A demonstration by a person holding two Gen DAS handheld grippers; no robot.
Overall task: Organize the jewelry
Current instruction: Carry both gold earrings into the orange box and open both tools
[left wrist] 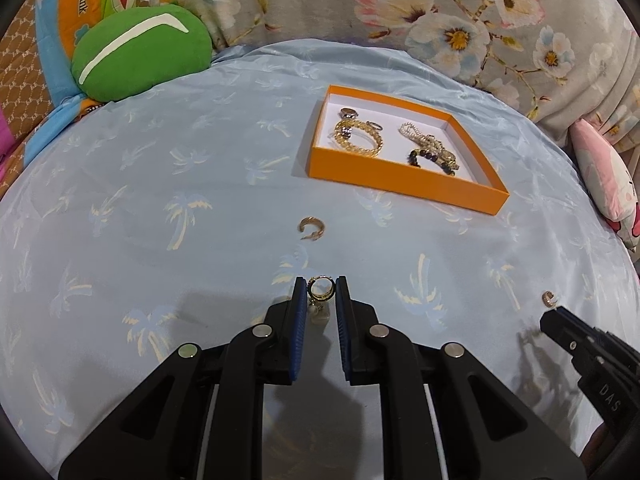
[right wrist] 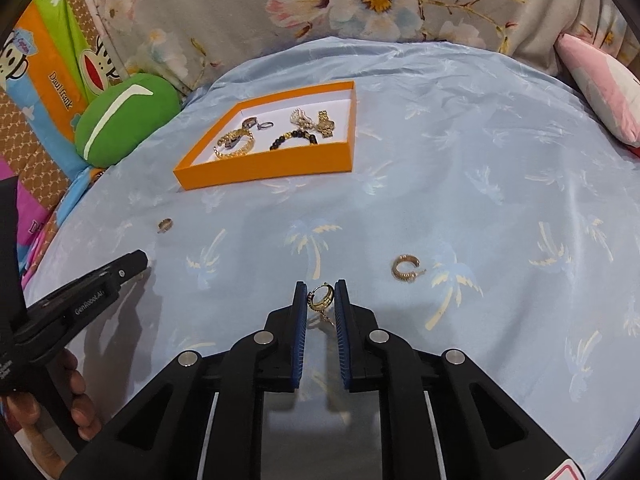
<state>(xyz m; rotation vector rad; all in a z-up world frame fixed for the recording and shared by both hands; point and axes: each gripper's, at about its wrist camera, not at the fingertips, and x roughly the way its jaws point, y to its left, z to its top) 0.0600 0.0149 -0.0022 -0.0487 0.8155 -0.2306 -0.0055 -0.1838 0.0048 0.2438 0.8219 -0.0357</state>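
Note:
My left gripper (left wrist: 321, 290) is shut on a gold hoop earring with a pearl drop (left wrist: 320, 292), held just above the bed. My right gripper (right wrist: 321, 295) is shut on a matching gold hoop earring with a chain drop (right wrist: 321, 297). An orange box (left wrist: 400, 178) with a white floor sits ahead, holding gold bracelets, rings, pearls and a dark bead bracelet; it also shows in the right wrist view (right wrist: 264, 168). A gold C-shaped earring (left wrist: 311, 228) lies between my left gripper and the box. Another C-shaped earring (right wrist: 406, 267) lies right of my right gripper.
A light blue sheet with palm prints (left wrist: 160, 200) covers the bed. A green plush cushion (left wrist: 140, 52) lies at the far left, a floral blanket (left wrist: 440, 8) behind, a pink pillow (right wrist: 600, 80) at the far right. The other gripper's tip (left wrist: 560, 326) shows low right.

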